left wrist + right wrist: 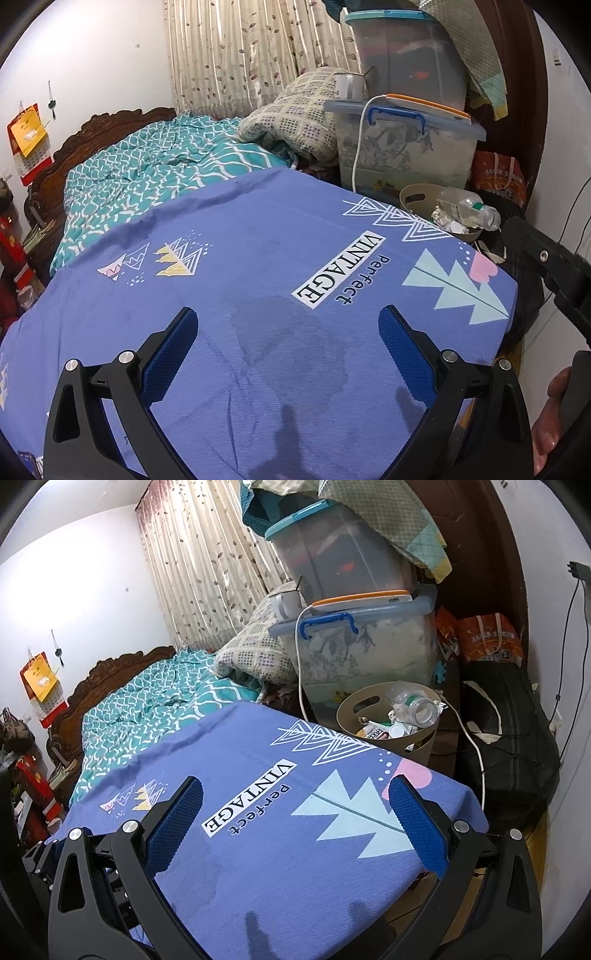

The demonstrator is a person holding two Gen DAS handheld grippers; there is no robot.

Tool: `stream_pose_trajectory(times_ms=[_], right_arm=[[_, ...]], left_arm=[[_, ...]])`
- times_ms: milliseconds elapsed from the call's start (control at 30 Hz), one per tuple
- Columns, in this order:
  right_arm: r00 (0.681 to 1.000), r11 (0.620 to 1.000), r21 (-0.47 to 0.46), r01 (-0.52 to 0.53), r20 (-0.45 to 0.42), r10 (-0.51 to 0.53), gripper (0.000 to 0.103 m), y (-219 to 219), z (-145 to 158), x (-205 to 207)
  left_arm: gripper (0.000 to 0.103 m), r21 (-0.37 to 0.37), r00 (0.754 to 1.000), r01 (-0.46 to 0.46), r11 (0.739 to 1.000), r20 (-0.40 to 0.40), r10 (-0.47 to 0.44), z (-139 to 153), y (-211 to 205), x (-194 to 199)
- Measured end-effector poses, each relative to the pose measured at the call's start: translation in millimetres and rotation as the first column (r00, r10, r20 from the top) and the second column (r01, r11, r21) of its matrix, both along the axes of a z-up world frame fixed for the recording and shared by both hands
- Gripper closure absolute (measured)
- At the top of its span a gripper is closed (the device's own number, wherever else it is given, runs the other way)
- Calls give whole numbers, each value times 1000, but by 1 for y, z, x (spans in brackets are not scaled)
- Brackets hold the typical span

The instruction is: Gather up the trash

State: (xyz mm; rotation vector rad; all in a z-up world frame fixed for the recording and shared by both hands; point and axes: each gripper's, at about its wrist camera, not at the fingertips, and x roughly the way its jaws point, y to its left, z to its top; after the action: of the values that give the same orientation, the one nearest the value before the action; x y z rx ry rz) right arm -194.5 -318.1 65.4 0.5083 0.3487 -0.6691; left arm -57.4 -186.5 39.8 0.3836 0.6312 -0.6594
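A beige trash bin (369, 698) (412, 194) stands past the far right corner of the blue patterned sheet (280, 849) (258, 258). Inside it lie a clear plastic bottle (415, 705) (469, 208), crumpled wrappers (375, 731) and small white lids. My left gripper (288, 341) hovers open over the blue sheet with nothing between its fingers. My right gripper (295, 812) is open too, above the sheet's right part, well short of the bin. No loose trash shows on the sheet.
Stacked clear storage boxes (358, 642) (406, 147) rise behind the bin, with a white cable (301, 672), a mug and an orange-edged device on top. A teal quilt (147, 173) and folded blanket lie farther back. A black bag (509, 738) is on the floor at right.
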Motion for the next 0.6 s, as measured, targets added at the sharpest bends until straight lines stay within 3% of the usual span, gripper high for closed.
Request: stream_pose_trajectory(times_ms=[600], right_arm=[[999,999,14,-40,-26,41,3,1,-9,12]], left_arm=[[9,0,998,-55,998,-4,55,-4,8,13]])
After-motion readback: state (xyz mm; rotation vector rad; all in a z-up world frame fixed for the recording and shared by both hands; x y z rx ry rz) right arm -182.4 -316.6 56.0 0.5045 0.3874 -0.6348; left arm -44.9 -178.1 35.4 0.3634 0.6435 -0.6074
